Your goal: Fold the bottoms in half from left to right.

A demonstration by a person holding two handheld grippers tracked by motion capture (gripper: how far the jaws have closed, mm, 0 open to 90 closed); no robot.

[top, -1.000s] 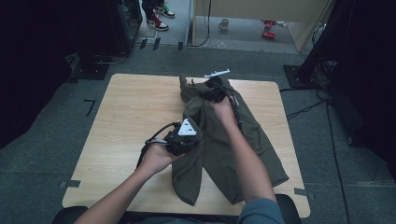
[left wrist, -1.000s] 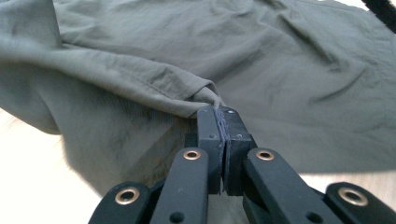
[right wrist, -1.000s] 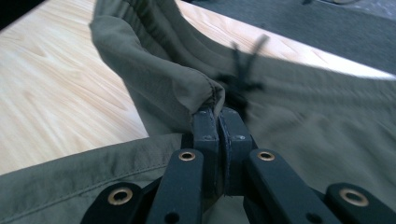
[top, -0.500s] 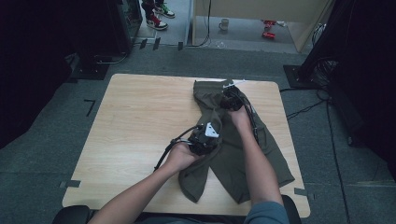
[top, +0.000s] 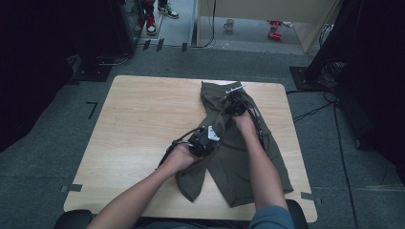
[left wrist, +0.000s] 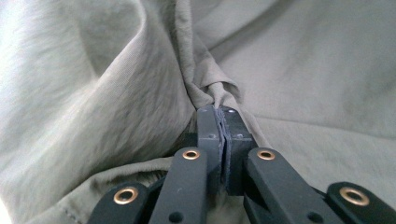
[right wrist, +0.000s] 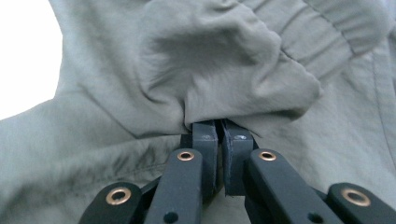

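Observation:
Olive-green shorts (top: 239,152) lie on the right half of the wooden table (top: 138,124), waistband at the far edge. My left gripper (top: 206,138) sits at the shorts' left side, mid-table. Its jaws are shut on a pinched fold of the olive fabric (left wrist: 212,91). My right gripper (top: 234,104) is farther back, near the waistband. It is shut on a bunch of cloth just below the elastic waistband (right wrist: 299,28). Both forearms reach in from the bottom of the high view.
The left half of the table is bare wood. Black cables (top: 310,112) run over the floor at the right. Dark stands and equipment flank the table, and a cup (top: 229,24) and shoes (top: 150,24) are on the floor beyond.
Both grippers have moved to the right across the table, dragging the shorts with them. The shorts now lie farther right and more spread out.

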